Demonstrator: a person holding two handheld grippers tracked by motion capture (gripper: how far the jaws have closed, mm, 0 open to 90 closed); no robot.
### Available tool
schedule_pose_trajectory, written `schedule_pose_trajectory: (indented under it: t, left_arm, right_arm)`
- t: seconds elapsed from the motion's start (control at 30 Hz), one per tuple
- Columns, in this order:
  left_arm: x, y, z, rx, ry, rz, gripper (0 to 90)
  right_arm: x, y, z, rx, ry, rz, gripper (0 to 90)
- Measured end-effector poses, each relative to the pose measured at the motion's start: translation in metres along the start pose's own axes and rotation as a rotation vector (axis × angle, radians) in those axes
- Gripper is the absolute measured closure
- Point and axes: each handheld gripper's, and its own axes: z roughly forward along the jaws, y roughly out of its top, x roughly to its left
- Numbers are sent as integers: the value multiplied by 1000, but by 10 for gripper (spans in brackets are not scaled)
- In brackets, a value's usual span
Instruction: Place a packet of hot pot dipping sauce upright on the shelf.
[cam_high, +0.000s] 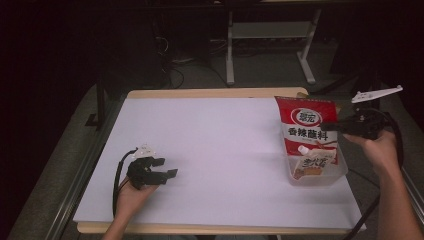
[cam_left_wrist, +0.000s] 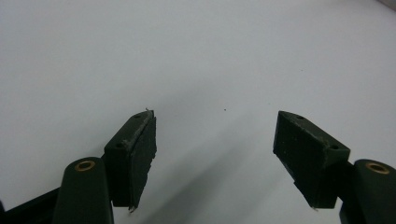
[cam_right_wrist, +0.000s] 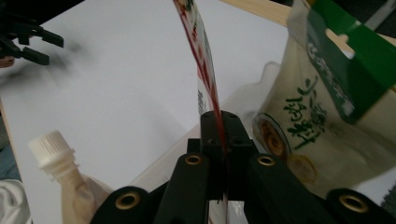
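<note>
The clear tub (cam_high: 320, 176) at the table's (cam_high: 210, 140) right edge half hides a spouted pouch (cam_high: 314, 162). The right gripper (cam_right_wrist: 219, 122) pinches the red packet (cam_high: 306, 125) edge-on above it; the left gripper (cam_left_wrist: 215, 140) gapes wide, empty, near the front-left corner.

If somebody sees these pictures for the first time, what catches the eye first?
The red sauce packet stands out at the table's right side, pinched at its edge by the right gripper above a clear plastic container that holds a spouted pouch. The left gripper rests open on the bare white table.
</note>
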Motion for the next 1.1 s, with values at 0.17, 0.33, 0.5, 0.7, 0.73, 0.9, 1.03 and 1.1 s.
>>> schedule_pose_trajectory:
  t: [0.17,0.33,0.5,0.7,0.73,0.9,1.03,1.1]
  left_arm:
    - [1,0,0,-4,1,3,299]
    - [0,0,-1,-8,0,-5,298]
    - [0,0,0,1,-3,0,297]
    - [0,0,0,0,-4,0,297]
    - [0,0,0,0,-4,-1,297]
    - [-1,0,-1,-9,-5,-10,296]
    - [-1,0,-1,-14,-9,-20,295]
    - [-1,0,-1,-15,-10,-20,294]
  right_arm:
    - [-4,-6,-7,6,-28,25,796]
    - [-5,-9,-13,14,-80,37,724]
    - [-7,-10,-20,1,-102,49,676]
    - [-5,-7,-28,-10,-130,48,635]
    - [-4,-5,-30,-12,-138,51,625]
    - [1,3,-38,-33,-158,52,592]
    - [5,12,-43,-43,-164,40,582]
    - [7,18,-44,-42,-168,26,579]
